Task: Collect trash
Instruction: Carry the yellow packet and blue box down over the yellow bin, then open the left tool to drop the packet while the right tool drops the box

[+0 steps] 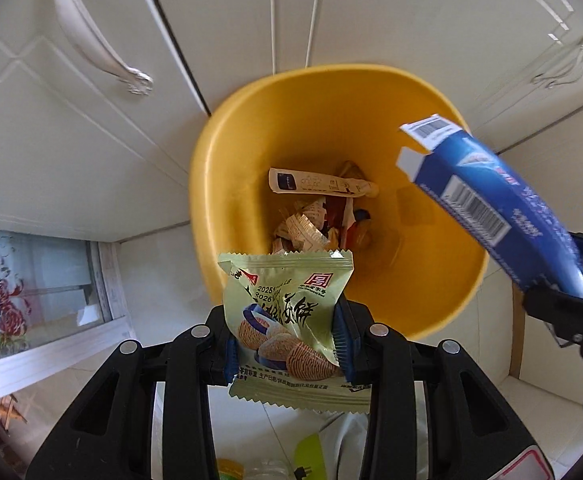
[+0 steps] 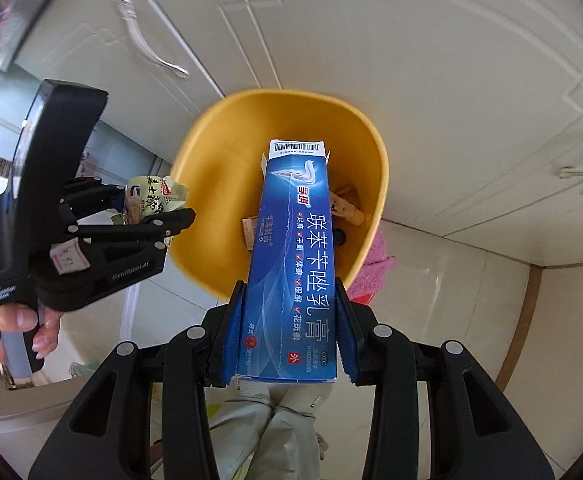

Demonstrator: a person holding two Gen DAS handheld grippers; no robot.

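A yellow bin (image 1: 227, 184) (image 2: 207, 168) stands on the floor against white cabinet doors, with several wrappers (image 1: 315, 208) on its bottom. My left gripper (image 1: 287, 344) is shut on a pale green snack packet (image 1: 283, 312), held above the bin's near rim. From the right wrist view the same left gripper (image 2: 159, 208) and packet (image 2: 151, 196) show at the left, beside the bin. My right gripper (image 2: 289, 332) is shut on a long blue carton (image 2: 295, 264), whose open end points into the bin. The carton (image 1: 491, 200) enters the left wrist view from the right.
White cabinet doors (image 1: 91, 128) with metal handles (image 1: 103, 56) rise behind the bin. A pink cloth (image 2: 375, 264) lies to the right of the bin. A hand (image 2: 7, 328) holds the left gripper's grip. Pale trouser legs (image 2: 275, 428) and light floor tiles (image 1: 531, 364) lie below.
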